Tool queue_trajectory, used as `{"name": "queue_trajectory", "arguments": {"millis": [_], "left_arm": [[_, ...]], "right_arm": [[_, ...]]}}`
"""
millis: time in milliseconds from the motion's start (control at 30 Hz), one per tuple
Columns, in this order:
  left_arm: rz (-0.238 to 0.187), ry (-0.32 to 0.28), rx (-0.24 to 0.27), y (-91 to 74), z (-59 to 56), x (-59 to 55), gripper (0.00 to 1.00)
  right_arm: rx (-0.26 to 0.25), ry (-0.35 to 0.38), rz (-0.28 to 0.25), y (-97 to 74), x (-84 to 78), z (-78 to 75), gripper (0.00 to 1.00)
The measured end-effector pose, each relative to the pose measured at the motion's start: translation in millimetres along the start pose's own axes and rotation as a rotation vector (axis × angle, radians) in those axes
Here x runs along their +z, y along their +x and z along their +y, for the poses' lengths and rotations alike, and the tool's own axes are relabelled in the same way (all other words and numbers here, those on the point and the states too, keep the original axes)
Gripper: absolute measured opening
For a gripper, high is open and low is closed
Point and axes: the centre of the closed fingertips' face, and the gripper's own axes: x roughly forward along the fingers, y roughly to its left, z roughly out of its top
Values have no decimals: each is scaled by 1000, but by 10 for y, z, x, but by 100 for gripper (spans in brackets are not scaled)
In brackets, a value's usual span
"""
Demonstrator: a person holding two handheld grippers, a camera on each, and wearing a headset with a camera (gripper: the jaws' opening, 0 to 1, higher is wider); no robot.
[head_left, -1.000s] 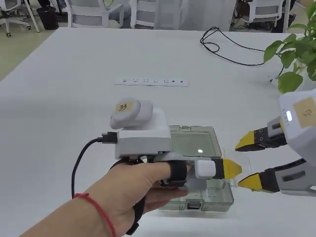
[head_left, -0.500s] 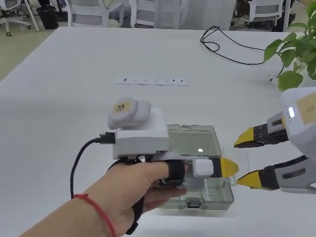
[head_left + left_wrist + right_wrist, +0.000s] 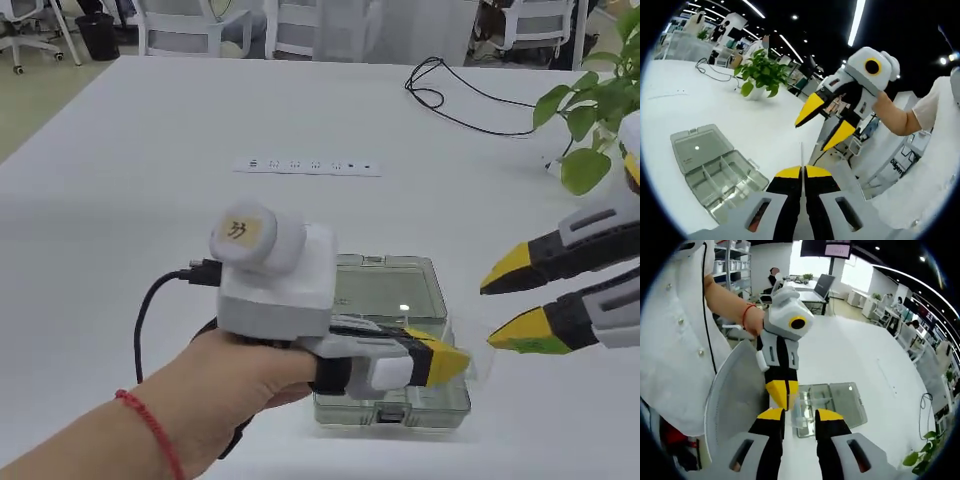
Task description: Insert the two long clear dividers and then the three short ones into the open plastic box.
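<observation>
Left gripper view: left tongs point(image 3: 802, 172) pinched tight on a clear divider point(image 3: 801, 152), its sheet sticking out edge-on past the tips. Right tongs point(image 3: 489, 313) spread wide, near the divider's free end. Open plastic box point(image 3: 400, 412) sits on white surface point(image 3: 150, 200), under the left tongs.

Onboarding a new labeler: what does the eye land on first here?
The left gripper dominates the foreground of the head view, jaws shut on a thin clear divider at the open plastic box. From the right, the right gripper points its open, yellow-tipped jaws toward it. A green plant stands at the far right of the head view.
</observation>
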Motion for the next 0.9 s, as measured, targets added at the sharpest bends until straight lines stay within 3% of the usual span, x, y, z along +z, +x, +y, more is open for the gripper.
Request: {"name": "queue_trajectory", "arguments": {"millis": [133, 267, 433, 667, 900], "left_arm": [[11, 96, -27, -34, -63, -20, 0], [27, 134, -41, -54, -87, -50, 0], [11, 199, -73, -66, -161, -26, 0], [10, 223, -90, -73, -183, -28, 0], [2, 238, -97, -77, -199, -6, 0]], "right_arm": [[94, 23, -16, -16, -7, 58, 20], [181, 39, -18, -1, -1, 135, 17], [256, 52, -21, 58, 39, 250, 15], [316, 52, -13, 116, 35, 330, 11], [343, 63, -16, 138, 32, 352, 8]]}}
